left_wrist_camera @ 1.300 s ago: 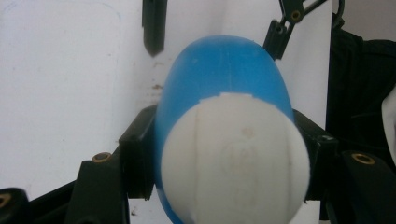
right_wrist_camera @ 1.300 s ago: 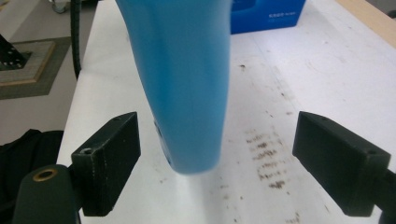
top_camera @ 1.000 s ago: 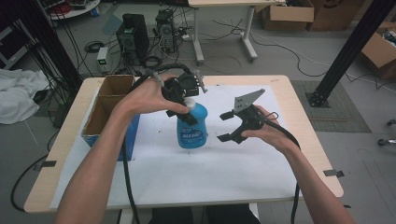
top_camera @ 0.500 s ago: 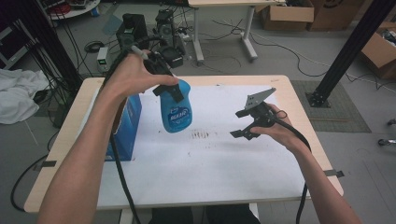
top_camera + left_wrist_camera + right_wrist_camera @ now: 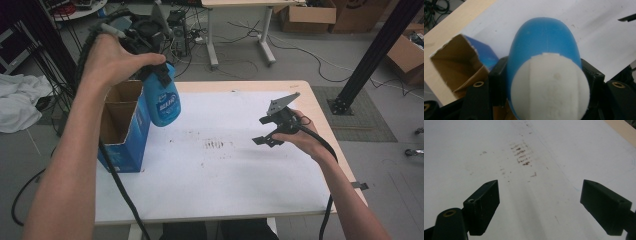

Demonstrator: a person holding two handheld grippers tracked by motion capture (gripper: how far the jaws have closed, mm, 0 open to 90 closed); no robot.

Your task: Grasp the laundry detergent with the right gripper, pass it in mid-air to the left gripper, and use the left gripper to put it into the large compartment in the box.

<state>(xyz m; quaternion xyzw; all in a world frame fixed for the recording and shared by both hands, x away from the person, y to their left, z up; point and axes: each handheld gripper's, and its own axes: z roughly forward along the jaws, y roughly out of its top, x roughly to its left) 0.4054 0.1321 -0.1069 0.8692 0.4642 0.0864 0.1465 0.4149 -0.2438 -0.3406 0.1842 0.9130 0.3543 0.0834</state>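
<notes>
Now your left gripper [image 5: 159, 75] pinches the blue bottle [image 5: 163, 102] above the box [image 5: 122, 131] at nine o'clock, while your right gripper [image 5: 266, 131] fingers hang spread over the bench [image 5: 220, 170].

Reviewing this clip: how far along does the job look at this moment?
Done: the left gripper has the blue plastic bottle clamped and lifted clear of the white table sheet. In hand: it hangs beside the open blue cardboard box, near its rim. Left: likely lowering it in and releasing. The right gripper hovers open, holding nothing.
</notes>
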